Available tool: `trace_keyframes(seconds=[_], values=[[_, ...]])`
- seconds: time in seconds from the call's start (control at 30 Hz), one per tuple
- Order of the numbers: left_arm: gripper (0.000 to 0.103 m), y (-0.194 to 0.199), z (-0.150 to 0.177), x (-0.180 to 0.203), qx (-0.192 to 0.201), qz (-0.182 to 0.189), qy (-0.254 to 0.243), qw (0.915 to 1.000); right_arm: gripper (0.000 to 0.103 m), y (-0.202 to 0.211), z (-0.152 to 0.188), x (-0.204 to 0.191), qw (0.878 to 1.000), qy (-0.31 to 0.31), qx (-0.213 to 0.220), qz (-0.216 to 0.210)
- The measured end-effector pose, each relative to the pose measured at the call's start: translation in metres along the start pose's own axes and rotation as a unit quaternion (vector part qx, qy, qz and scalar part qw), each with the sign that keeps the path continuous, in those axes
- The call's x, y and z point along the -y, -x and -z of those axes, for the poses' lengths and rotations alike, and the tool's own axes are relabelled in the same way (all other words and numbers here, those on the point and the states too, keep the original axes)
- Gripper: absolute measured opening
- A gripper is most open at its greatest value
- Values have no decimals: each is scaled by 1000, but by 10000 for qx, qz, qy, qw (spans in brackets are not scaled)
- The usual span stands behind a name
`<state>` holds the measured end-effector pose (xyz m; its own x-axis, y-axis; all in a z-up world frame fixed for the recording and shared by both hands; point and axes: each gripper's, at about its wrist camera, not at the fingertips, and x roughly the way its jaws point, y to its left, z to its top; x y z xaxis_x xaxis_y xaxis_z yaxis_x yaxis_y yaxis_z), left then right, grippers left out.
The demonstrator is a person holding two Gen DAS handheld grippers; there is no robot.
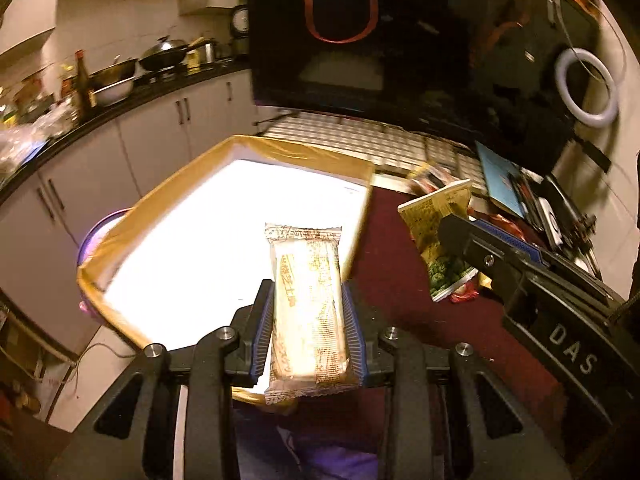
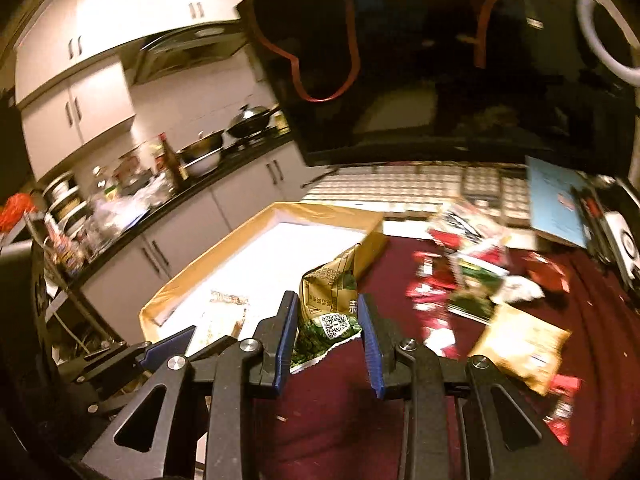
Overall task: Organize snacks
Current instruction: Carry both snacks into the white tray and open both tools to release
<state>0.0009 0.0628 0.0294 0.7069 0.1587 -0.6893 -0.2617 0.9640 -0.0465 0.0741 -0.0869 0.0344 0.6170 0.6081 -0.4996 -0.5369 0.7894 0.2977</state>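
Note:
My left gripper [image 1: 307,292] is shut on a cream wafer packet [image 1: 308,320], which stands up between the blue pads over the near edge of an open cardboard box [image 1: 304,152] with a bright white bottom. To the right, my right gripper [image 1: 460,228] is shut on a yellow and green snack bag [image 1: 436,216], held clear of the dark red tablecloth [image 1: 400,280]. The right wrist view shows that bag [image 2: 330,292] pinched in the right gripper [image 2: 328,304] beside the box [image 2: 332,214]. The left gripper [image 2: 176,340] and its packet [image 2: 224,312] show at lower left.
Several loose snack packets [image 2: 460,280] and a yellow bag [image 2: 524,344] lie on the cloth to the right. A keyboard [image 1: 360,140], a black screen [image 1: 360,40], a blue book [image 1: 500,176] and a ring light [image 1: 588,88] stand behind. A kitchen counter [image 1: 120,80] with pots runs along the left.

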Motion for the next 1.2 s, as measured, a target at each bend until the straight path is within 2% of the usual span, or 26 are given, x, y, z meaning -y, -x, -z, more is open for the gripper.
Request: trace_keyframes(seconds=[0.13, 0.37, 0.47, 0.63, 0.77, 0.9, 1.03, 1.17, 1.2], values=[[31, 0, -2, -28, 103, -87, 246, 9996, 31, -15, -3, -24, 9993, 112, -192, -316], [31, -1, 0, -55, 167, -286, 409, 9986, 31, -39, -6, -54, 9972, 326, -426, -518], [31, -9, -1, -68, 76, -313, 460, 9984, 31, -51, -4, -63, 9964, 414, -515, -531], [31, -26, -9, -98, 4, -341, 792, 9963, 31, -78, 1, -72, 9944, 467, -818, -479], [31, -42, -11, -114, -238, -415, 799, 9957, 31, -93, 4, -73, 9933, 497, -972, -387], [31, -53, -9, -119, -390, -407, 708, 9959, 31, -110, 15, -81, 9887, 737, -1275, -280], [31, -65, -9, -120, -605, -331, 688, 9952, 31, -119, 22, -85, 9863, 886, -1391, -73], [33, -70, -7, -116, -687, -367, 621, 9950, 32, -118, 26, -91, 9835, 1207, -1345, 59], [37, -69, -7, -115, -713, -325, 619, 9950, 33, -117, 27, -91, 9836, 1230, -1320, 54]])
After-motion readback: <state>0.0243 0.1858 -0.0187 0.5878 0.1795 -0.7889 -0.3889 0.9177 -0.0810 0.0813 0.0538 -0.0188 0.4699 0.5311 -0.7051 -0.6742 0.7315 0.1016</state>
